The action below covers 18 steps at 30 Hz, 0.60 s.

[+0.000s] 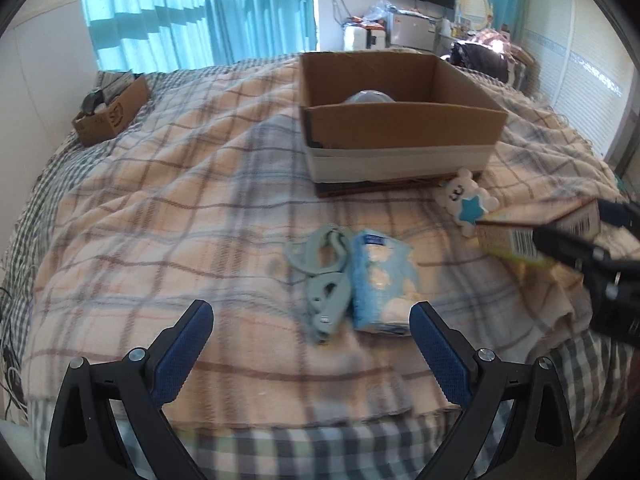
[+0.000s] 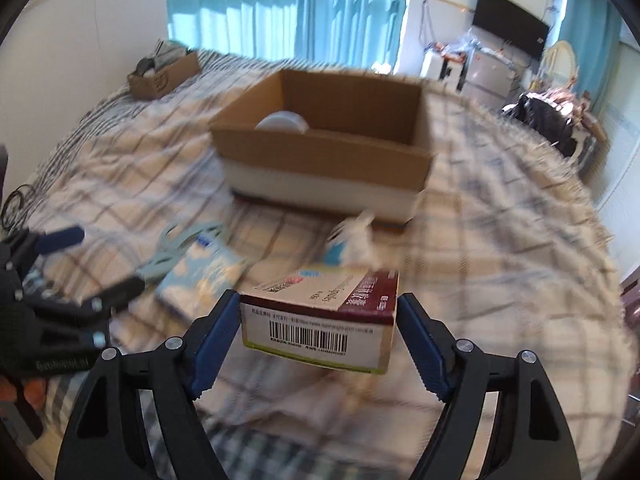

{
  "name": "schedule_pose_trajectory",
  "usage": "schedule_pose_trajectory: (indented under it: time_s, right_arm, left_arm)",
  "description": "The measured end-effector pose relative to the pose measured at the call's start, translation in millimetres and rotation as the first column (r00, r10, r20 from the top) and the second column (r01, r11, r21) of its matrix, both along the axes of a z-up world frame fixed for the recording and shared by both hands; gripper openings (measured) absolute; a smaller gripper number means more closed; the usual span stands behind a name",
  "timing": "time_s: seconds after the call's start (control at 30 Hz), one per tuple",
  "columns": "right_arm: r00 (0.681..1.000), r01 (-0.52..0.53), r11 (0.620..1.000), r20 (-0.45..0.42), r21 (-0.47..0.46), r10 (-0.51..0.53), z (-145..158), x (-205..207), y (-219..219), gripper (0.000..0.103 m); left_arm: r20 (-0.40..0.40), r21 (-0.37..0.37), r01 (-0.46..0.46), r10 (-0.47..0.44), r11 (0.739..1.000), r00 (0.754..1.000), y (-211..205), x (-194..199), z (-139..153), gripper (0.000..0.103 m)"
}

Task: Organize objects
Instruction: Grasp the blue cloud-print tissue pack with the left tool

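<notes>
Right gripper (image 2: 319,330): clenched on a medicine carton (image 2: 320,320) with a barcode on its near face and a maroon band along the top edge. Both blue pads touch the carton's short ends. The carton sits at lower centre of the right wrist view, lifted clear of the bed (image 2: 500,240). In the left wrist view the same carton (image 1: 536,228) appears at the right edge, mid-height, held by the right gripper (image 1: 560,232).

Left gripper (image 1: 310,322): released, jaws spread wide, nothing between them. It hovers above the plaid blanket (image 1: 160,220) at lower centre of the left wrist view. In the right wrist view the left gripper (image 2: 88,260) shows at the left edge, mid-height.

Items on the blanket, centre of the left wrist view:
- Pale grey-blue scissors (image 1: 324,276), lying flat.
- Blue-and-white tissue pack (image 1: 380,280), touching the scissors' right side.
- White bear figure with a blue star (image 1: 466,200), right of centre, just beside the cardboard box's front corner.

Cardboard box (image 1: 400,128): open top, white band around its lower part, upper centre of the frame. A translucent rounded container (image 1: 368,98) lies inside, against the near wall.

Small cardboard box (image 1: 110,116): upper left, on the bed's far side, holding dark items that are too small to identify.
</notes>
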State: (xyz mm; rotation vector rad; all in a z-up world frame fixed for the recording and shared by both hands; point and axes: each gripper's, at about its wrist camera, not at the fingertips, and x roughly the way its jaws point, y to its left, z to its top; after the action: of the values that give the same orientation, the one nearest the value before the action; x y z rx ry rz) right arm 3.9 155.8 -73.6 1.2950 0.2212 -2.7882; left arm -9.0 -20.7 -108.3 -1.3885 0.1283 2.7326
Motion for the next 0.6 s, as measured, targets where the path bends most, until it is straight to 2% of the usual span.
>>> schedule_pose_trajectory:
  time_s: [0.17,0.23,0.27,0.4,0.6]
  right_arm:
    - [0.999,0.024,0.999,-0.045,0.021,-0.023,15.9,-2.9,19.6,0.078]
    - [0.998,0.029,0.999,-0.047,0.018,-0.028,16.5,-4.0,25.1,0.078]
    - [0.999,0.028,1.000,-0.043,0.012,-0.027,15.2,-5.2,26.7,0.078]
    - [1.000,0.022,1.000,-0.021,-0.013,-0.023,6.0,-5.5,33.2,0.078]
    - [1.000,0.022,0.999,0.001,-0.049,-0.022,-3.9,-7.2,38.5,0.078]
  left_arm:
    - [0.026,0.019,0.082,-0.082,0.996,0.996,31.1,-2.7,-9.9,0.101]
    - [0.037,0.032,0.117,-0.118,0.993,0.992,42.6,-5.1,-15.5,0.098]
    - [0.042,0.034,0.125,-0.126,0.992,0.991,46.1,-6.5,-18.2,0.094]
    - [0.088,0.033,0.141,-0.143,0.989,0.986,59.0,-16.0,-31.7,0.086]
    - [0.139,0.036,0.139,-0.143,0.990,0.980,68.7,-33.5,-54.2,0.085]
